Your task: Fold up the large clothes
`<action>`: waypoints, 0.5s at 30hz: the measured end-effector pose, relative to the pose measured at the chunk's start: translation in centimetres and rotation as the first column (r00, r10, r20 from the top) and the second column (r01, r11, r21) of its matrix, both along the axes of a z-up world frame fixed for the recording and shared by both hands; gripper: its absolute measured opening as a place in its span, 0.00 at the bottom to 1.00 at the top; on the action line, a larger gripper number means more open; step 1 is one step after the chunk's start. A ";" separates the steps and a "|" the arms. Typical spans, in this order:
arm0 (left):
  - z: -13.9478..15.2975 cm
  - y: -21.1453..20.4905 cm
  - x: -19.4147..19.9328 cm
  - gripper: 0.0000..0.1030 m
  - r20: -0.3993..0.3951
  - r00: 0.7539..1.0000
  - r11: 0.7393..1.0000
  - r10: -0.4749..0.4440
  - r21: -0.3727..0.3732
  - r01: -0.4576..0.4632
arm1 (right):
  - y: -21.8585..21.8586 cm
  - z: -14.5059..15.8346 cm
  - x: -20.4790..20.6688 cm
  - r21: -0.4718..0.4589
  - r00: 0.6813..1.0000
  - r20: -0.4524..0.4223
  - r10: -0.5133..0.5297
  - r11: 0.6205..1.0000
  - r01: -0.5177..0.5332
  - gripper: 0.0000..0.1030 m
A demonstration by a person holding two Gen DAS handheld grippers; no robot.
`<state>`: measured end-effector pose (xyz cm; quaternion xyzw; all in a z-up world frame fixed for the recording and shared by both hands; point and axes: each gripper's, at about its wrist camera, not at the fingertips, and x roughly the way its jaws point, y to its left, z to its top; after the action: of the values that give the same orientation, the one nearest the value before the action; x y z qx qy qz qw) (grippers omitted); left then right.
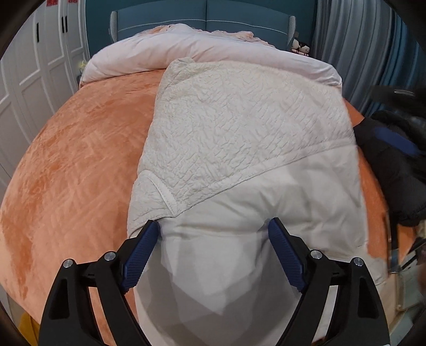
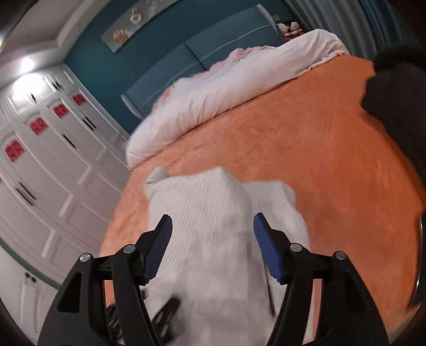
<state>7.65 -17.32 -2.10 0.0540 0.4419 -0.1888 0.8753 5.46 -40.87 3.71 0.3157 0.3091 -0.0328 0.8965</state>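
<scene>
A large cream-white garment [image 1: 239, 119] lies lengthwise on the orange bed cover [image 1: 80, 146]. Its far half is crinkle-quilted and its near half is smooth fabric. My left gripper [image 1: 214, 226] hangs over the smooth near end with its jaws wide apart. Cloth bulges between the blue pads [image 1: 143, 247], which do not pinch it. In the right wrist view the same garment [image 2: 213, 191] shows blurred as a white folded mass. My right gripper [image 2: 213, 222] stands open above it, and nothing is clamped between its pads.
A pale pink quilt [image 1: 213, 50] is bunched along the head of the bed below a teal headboard [image 1: 202, 16]. A black and blue padded garment [image 1: 391, 165] lies at the bed's right edge. White wardrobe doors [image 2: 53, 159] stand left, grey curtains [image 1: 359, 40] right.
</scene>
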 end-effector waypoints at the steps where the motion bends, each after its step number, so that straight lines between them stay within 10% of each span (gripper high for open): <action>1: 0.6 0.3 0.2 0.77 0.000 1.000 1.000 -0.001 -0.021 0.001 | 0.6 -0.4 1.9 -0.010 1.000 -0.027 -0.001 1.000 0.001 0.60; 6: 5.3 1.4 3.0 0.77 0.092 0.995 0.996 0.032 -0.089 -0.024 | 0.9 -3.7 6.6 -0.017 0.998 -0.053 0.016 1.000 -0.017 0.13; 15: 0.0 -3.8 10.3 0.81 0.048 0.995 0.996 0.089 -0.012 -0.088 | -1.5 -10.6 6.0 -0.017 0.995 -0.051 -0.086 0.996 0.085 0.17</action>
<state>17.95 -21.16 -2.11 0.0345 0.4214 -0.1506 0.8936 11.45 -42.39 -6.91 0.3211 0.3181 -0.0817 0.8883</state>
